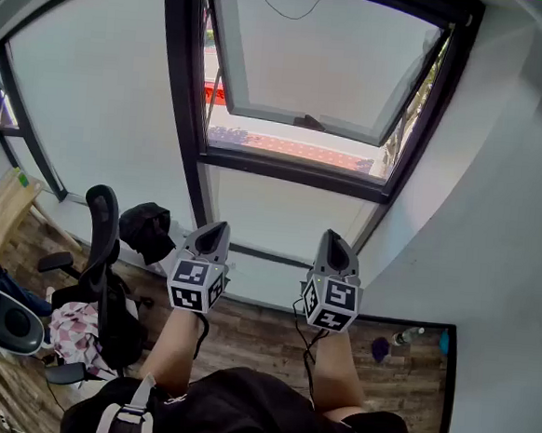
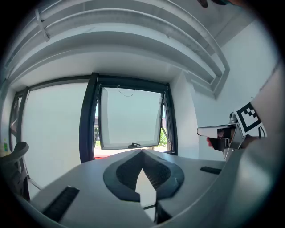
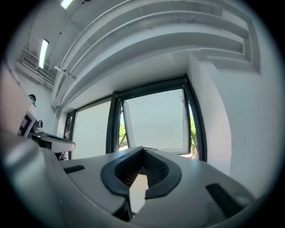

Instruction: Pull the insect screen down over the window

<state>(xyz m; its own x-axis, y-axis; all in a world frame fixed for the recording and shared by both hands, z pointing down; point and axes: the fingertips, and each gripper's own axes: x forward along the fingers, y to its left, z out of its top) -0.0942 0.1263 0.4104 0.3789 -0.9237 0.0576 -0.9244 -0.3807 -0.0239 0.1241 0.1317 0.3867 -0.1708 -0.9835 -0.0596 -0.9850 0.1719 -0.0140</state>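
Note:
A dark-framed window (image 1: 181, 82) fills the wall ahead, its lower pane (image 1: 280, 216) fixed. The upper sash (image 1: 321, 61) is tilted open outward, with a handle (image 1: 308, 122) on its bottom rail. A thin cord loop (image 1: 287, 7) hangs at the top of the opening; no screen is seen drawn over it. My left gripper (image 1: 216, 227) and right gripper (image 1: 335, 236) are held side by side below the sash, away from the glass, both shut and empty. In the left gripper view the jaws (image 2: 141, 151) point at the sash (image 2: 129, 118). In the right gripper view the jaws (image 3: 143, 149) do the same.
A black office chair (image 1: 101, 244) with a dark bag (image 1: 148, 231) stands at the left on the wood floor. A white wall (image 1: 494, 228) juts out at the right. A bottle (image 1: 406, 336) and a purple thing (image 1: 379, 348) lie on the floor by it.

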